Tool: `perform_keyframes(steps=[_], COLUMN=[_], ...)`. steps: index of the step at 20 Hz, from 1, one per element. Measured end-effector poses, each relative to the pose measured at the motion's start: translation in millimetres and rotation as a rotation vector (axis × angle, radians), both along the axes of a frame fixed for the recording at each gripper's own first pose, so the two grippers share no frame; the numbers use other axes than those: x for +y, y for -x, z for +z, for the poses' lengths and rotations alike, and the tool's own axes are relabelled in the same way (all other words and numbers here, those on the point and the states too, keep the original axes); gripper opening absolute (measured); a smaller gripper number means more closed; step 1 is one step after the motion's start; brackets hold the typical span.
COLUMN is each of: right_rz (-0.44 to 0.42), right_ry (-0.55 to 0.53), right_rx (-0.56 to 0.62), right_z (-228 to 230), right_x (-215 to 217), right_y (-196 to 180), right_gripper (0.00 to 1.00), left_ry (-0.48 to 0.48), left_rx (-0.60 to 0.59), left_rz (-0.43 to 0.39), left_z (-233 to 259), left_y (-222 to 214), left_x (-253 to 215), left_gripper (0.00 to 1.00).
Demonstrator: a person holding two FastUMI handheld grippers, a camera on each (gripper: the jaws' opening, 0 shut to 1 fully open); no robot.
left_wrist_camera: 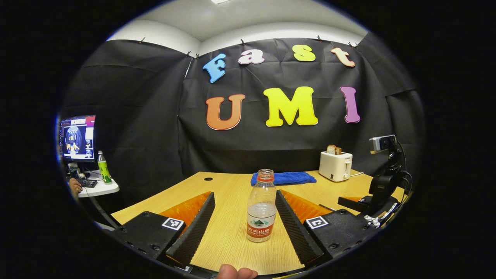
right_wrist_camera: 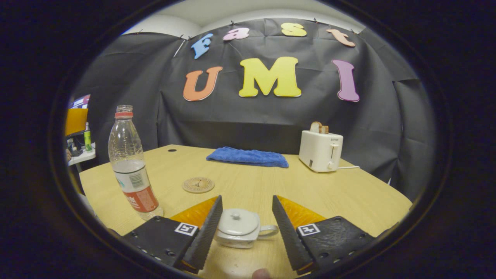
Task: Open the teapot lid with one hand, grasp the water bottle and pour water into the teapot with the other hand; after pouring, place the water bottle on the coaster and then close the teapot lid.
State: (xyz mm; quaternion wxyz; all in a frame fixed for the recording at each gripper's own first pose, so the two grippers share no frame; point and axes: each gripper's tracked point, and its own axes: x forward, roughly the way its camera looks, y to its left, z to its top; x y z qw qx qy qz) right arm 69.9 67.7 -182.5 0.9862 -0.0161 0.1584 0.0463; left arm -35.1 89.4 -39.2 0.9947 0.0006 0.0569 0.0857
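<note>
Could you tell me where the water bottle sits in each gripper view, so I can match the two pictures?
Left gripper view: water bottle stands centre, between that gripper's open fingers, uncapped.
Right gripper view: water bottle stands far left, left of the coaster.
Shared landmark: the white toaster beside the blue towel.

The clear plastic water bottle [left_wrist_camera: 262,205] wears a red neck ring and a red-and-white label. A pale wood-grain tabletop [right_wrist_camera: 348,193] carries a white ceramic teapot [right_wrist_camera: 240,228], a tan patterned round coaster [right_wrist_camera: 198,184], a blue folded cloth [right_wrist_camera: 248,156] and a cream toaster [right_wrist_camera: 321,150].
</note>
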Motion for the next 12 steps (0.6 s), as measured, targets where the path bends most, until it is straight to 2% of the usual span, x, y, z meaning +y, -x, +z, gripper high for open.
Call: perform_keyframes(steps=[1,4,5,6,7,8,9,10,12], right_rz=[0.002,0.006,-0.002,0.005,0.015,0.022,0.025,0.030,0.045], right_ry=[0.008,0.038,0.040,0.038,0.036,0.043,0.056,0.076,0.093], right_rx=[-0.007,-0.014,-0.011,-0.001,0.004,0.001,0.004,0.003,-0.004], right_z=[1,1,-1,-3,-5,-4,-4,-6,-4], right_x=[2,4,2,4,10,13,14,14,14], right_y=[0,-3,-5,-4,-4,-5,-3,-6,-3], right_gripper=[0.75,0.53,0.49,0.30,0.33,0.18,0.15,0.06,0.06], left_ry=[0.001,0.004,0.005,0.007,0.009,0.009,0.008,0.006,0.007], left_rx=[0.004,0.008,0.006,0.005,0.003,0.002,0.002,0.004,0.014], left_rz=[0.002,0.011,0.014,0.016,0.015,0.015,0.015,0.012,0.008], left_z=[-1,-2,0,0,0,1,0,-1,-3], left_y=[0,0,0,0,0,0,0,-1,1], left_x=[1,3,4,4,4,5,5,5,5], left_gripper=[0.98,0.98,0.98,0.98,0.98,0.98,0.98,0.98,0.98])
